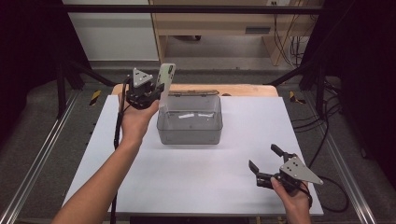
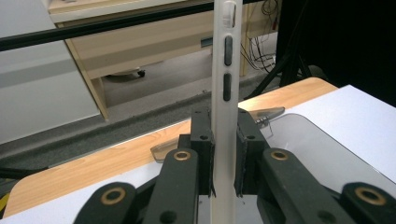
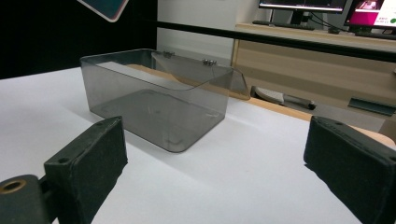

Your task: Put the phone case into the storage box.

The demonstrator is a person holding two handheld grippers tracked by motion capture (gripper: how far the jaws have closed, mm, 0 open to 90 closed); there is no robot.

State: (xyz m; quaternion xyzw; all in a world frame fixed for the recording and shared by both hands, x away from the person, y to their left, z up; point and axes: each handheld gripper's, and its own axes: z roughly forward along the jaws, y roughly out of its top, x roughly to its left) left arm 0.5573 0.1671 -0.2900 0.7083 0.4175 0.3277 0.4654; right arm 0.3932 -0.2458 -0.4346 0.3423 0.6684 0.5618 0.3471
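White tabletop (image 1: 196,172): left tongs (image 1: 156,91) pinch phone (image 1: 166,79) above box (image 1: 189,122) edge; right tongs (image 1: 264,161) spread.

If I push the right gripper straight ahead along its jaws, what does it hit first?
Probably the clear grey box. The right gripper, jaws open and empty, points across bare white table toward the box's near corner. Depth is hard to judge, so it might slip just past the right side.
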